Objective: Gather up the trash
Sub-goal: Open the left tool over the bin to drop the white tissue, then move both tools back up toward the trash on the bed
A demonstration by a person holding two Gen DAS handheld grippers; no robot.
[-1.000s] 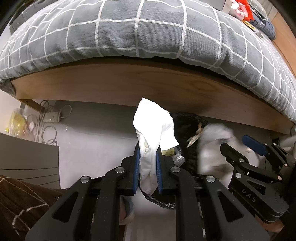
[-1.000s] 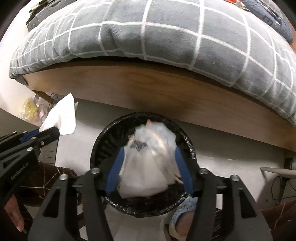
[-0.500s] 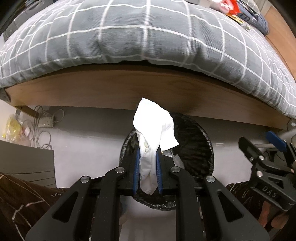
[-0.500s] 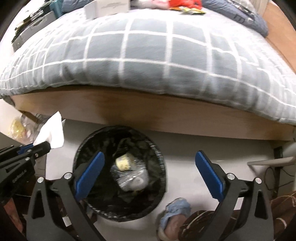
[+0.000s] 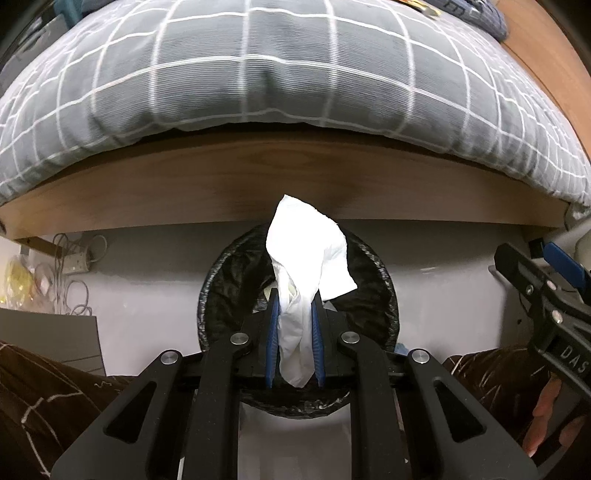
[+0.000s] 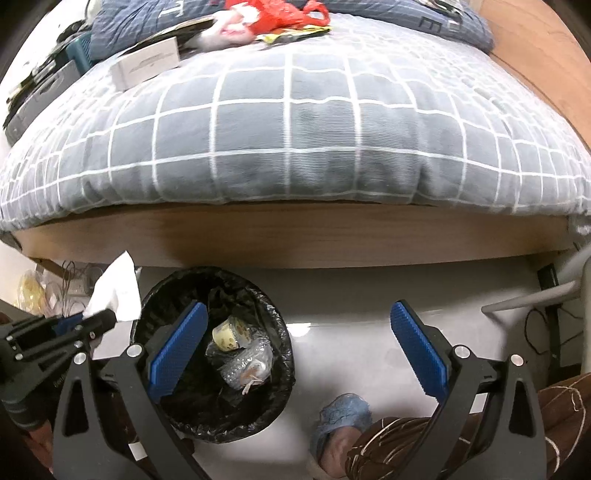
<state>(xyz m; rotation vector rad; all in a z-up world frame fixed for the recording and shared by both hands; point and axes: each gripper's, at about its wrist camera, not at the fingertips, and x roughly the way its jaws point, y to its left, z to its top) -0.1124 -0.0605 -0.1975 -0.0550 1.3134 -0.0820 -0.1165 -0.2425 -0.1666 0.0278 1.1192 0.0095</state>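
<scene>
My left gripper [image 5: 294,314] is shut on a crumpled white tissue [image 5: 306,254] and holds it above the black-lined trash bin [image 5: 218,295]. In the right wrist view the same tissue [image 6: 116,291] sticks up at the bin's [image 6: 273,325] left rim. My right gripper [image 6: 299,343] is open and empty, raised to the right of the bin. Clear plastic wrap [image 6: 243,363] and a yellowish scrap [image 6: 231,334] lie inside the bin. More trash, a red wrapper [image 6: 280,16], lies on the far side of the bed.
A bed with a grey checked duvet [image 6: 295,122] and wooden frame [image 6: 295,236] stands right behind the bin. A white box [image 6: 146,68] lies on the bed. Cables and a power strip [image 5: 75,262] lie at left. A foot in a blue slipper [image 6: 341,417] is beside the bin.
My right gripper opened and dropped its plastic wrap into the bin, then rose and moved right. My left gripper carried the tissue over the bin.
</scene>
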